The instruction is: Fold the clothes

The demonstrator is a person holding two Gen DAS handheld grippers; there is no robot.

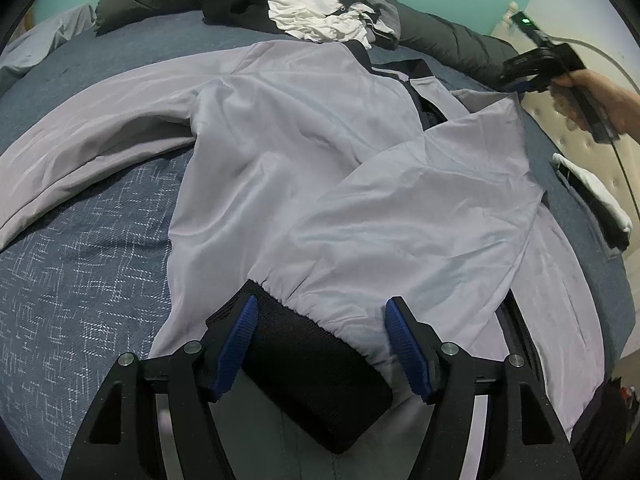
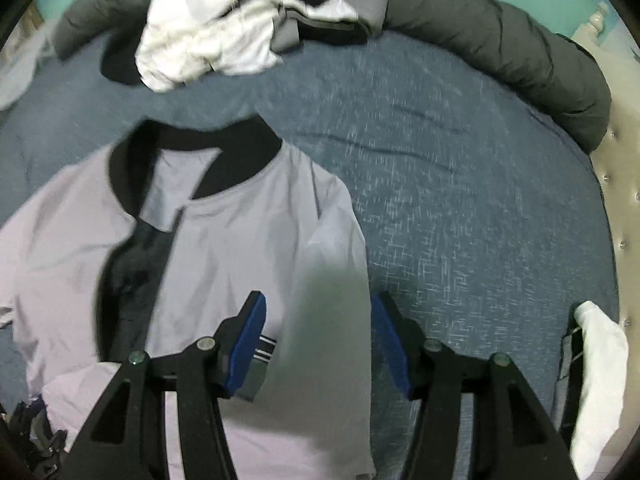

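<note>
Left wrist view: jacket (image 1: 320, 168) spread on the bed (image 1: 80, 272), one sleeve folded across; left gripper (image 1: 318, 320) spread, astride the black cuff (image 1: 312, 364), pads apart from it.

Right wrist view: right gripper (image 2: 318, 316) spread over the shoulder, holding nothing; other sleeve and body unfolded.

Left gripper (image 1: 318, 340): black angular finger arms, ribbed blue pads (image 1: 236, 344), silver round screws (image 1: 127, 359) at the pivots. Right gripper (image 2: 318, 338): identical build, blue pads (image 2: 246, 344), silver screws (image 2: 432, 345). Seen from the left wrist, a black handle body, green indicator light (image 1: 526, 21) and grey cable (image 1: 624, 160) are noted behind it.
</note>
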